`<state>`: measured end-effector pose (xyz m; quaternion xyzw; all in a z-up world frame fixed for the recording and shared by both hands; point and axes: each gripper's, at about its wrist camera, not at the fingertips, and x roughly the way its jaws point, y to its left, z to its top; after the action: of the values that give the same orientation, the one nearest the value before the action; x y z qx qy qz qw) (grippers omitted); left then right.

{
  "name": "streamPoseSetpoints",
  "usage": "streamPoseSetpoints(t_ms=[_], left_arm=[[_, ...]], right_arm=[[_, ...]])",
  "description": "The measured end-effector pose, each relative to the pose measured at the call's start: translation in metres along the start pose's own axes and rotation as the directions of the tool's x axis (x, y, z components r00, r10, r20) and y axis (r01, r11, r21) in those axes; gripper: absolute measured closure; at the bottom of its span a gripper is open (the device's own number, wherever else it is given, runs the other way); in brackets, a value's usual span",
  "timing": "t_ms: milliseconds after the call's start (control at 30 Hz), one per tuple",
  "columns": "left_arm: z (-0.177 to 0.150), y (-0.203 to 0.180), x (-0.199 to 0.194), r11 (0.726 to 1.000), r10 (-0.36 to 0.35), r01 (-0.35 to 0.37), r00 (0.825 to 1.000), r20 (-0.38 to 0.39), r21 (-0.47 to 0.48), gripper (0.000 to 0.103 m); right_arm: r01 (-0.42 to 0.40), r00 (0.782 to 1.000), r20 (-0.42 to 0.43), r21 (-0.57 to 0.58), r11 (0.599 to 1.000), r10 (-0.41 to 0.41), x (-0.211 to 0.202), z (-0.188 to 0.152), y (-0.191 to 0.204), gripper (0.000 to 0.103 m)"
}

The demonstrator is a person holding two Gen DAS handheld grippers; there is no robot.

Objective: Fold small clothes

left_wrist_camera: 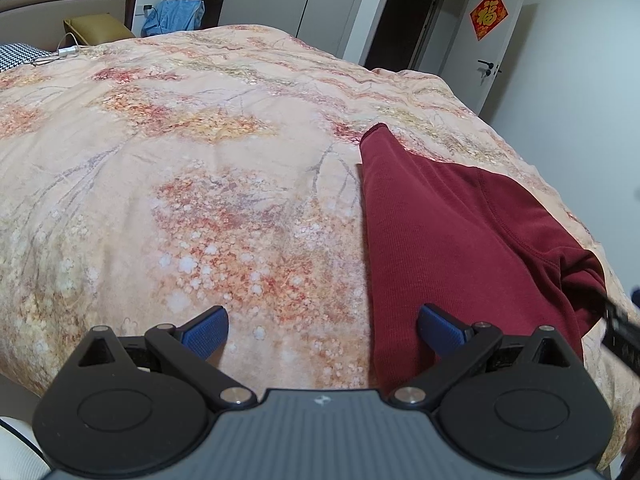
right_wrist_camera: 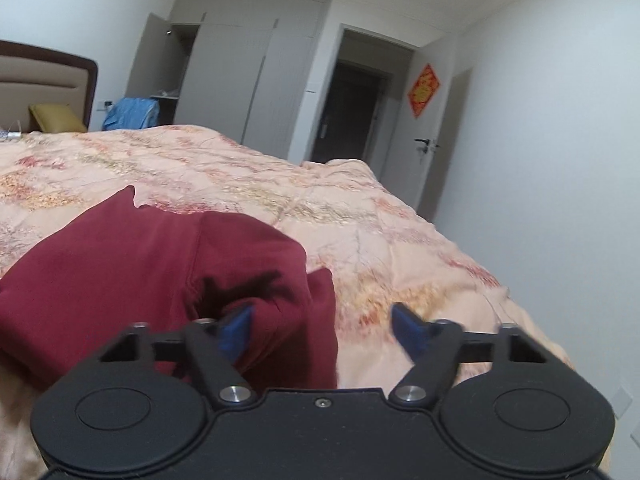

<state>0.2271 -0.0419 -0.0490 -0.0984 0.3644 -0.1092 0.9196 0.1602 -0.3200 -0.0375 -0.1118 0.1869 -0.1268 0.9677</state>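
Note:
A small dark red garment lies on the floral bedspread, partly folded, with a straight left edge and a bunched right corner. My left gripper is open just above the bed; its right pad hangs over the garment's near left edge, its left pad over bare bedspread. In the right wrist view the garment fills the lower left. My right gripper is open at the garment's bunched right corner, with its left pad against the cloth and nothing clamped.
The bed's right edge drops off close to the garment. A headboard and a yellow pillow are at the far left. A blue cloth, wardrobe doors and an open doorway stand beyond the bed.

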Motion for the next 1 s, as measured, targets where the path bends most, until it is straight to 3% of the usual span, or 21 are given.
streamPoseSetpoints(t_ms=[100,300,433,467,533,600,700,867,933,1000], left_arm=[[0.0,-0.001,0.0,1.0,0.004,-0.004,1.0,-0.002,-0.002,0.0],[0.0,-0.003,0.0,1.0,0.012,-0.012,1.0,-0.003,0.0,0.0],[-0.001,-0.004,0.001,1.0,0.006,-0.006,1.0,-0.002,0.002,0.0],[-0.001,-0.004,0.0,1.0,0.006,-0.006,1.0,-0.001,0.003,0.0],[-0.002,-0.004,0.001,1.0,0.006,-0.006,1.0,0.0,0.0,0.0],[-0.002,-0.003,0.001,1.0,0.006,-0.006,1.0,-0.001,-0.005,0.0],[-0.003,-0.004,0.001,1.0,0.008,-0.008,1.0,0.001,-0.005,0.0],[-0.003,-0.004,0.001,1.0,0.012,-0.012,1.0,0.002,-0.005,0.0],[-0.003,-0.004,0.001,1.0,0.011,-0.011,1.0,0.001,-0.006,0.0],[-0.003,-0.004,0.001,1.0,0.011,-0.011,1.0,-0.001,-0.007,0.0]], right_arm=[[-0.027,1.0,0.004,-0.037,0.999,0.027,0.004,0.003,0.002,0.08],[-0.008,1.0,-0.008,-0.046,0.999,0.008,-0.002,-0.013,0.002,0.096],[-0.033,0.997,-0.073,-0.013,0.999,0.032,0.001,-0.031,0.001,0.096],[-0.043,0.997,-0.07,0.003,0.999,0.043,-0.002,-0.032,-0.001,0.091],[-0.052,0.997,-0.047,0.039,0.998,0.054,-0.008,-0.03,-0.006,0.077],[-0.071,0.997,-0.015,0.075,0.995,0.073,-0.013,-0.025,-0.013,0.054],[-0.116,0.993,0.022,0.13,0.985,0.114,-0.014,-0.018,-0.025,0.037],[-0.15,0.988,-0.003,0.135,0.98,0.151,0.01,-0.007,-0.028,0.04],[-0.15,0.988,-0.024,0.086,0.985,0.153,0.022,-0.005,-0.023,0.049],[-0.156,0.986,-0.047,0.028,0.987,0.157,0.031,-0.005,-0.017,0.072]])
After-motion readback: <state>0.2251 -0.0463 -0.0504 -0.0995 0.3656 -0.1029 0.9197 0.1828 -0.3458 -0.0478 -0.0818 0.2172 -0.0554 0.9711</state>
